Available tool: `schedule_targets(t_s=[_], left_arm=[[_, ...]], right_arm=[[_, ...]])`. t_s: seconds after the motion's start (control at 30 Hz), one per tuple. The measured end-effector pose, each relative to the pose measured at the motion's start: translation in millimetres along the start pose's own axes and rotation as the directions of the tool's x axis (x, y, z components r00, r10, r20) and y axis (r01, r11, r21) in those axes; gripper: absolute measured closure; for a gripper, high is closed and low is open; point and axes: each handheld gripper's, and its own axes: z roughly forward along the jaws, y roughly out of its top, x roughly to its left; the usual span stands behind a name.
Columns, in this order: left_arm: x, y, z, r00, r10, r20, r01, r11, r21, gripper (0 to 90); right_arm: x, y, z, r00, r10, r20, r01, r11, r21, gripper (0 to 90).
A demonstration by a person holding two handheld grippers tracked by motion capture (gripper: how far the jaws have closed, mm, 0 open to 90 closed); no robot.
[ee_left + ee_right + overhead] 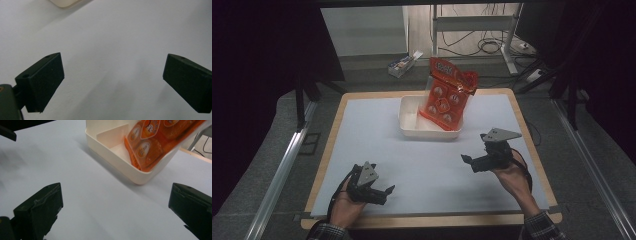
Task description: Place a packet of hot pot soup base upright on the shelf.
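Observation:
An orange snack bag (446,93) stands tilted in a white rectangular tray (410,123) at the table's far middle, leaning out over the tray's right end. In the right gripper view the bag (155,140) rests inside the tray (117,162) against its wall. My right gripper (468,161) is open at the right of the table, short of the tray, holding nothing. Near the front edge at the left, my left gripper (388,192) is open over bare white surface. Its jaws stand wide apart in the left gripper view (113,82), as do the right ones (116,212).
The white mat (377,150) covers a wood-edged table (422,220). A corner of the tray (63,3) shows at the top of the left gripper view. Beyond the table, a small box (403,64), cables and a metal stand leg (509,50) lie on the floor.

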Motion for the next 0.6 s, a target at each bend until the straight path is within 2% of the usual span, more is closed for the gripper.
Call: schedule_targets(t_s=[0.2,0.37,0.6], left_arm=[[-0.3,0.2,-0.2,1.0,0.005,-0.002,-0.005,1.0,0.0,3.4],[-0.4,0.1,0.1,1.0,0.007,-0.004,-0.007,1.0,0.001,3.5],[-0.3,0.3,0.2,1.0,-0.005,0.009,0.005,1.0,-0.008,3.4]], right_arm=[[6.8,-16.8,-5.6,0.9996,0.015,0.024,-0.015,1.0,0.002,0.0],[10.9,-27.8,-10.1,0.9997,0.012,0.02,-0.012,1.0,0.013,0.0],[16.2,-45.4,-12.5,0.9999,0.003,0.014,-0.004,0.998,0.059,0.0]])
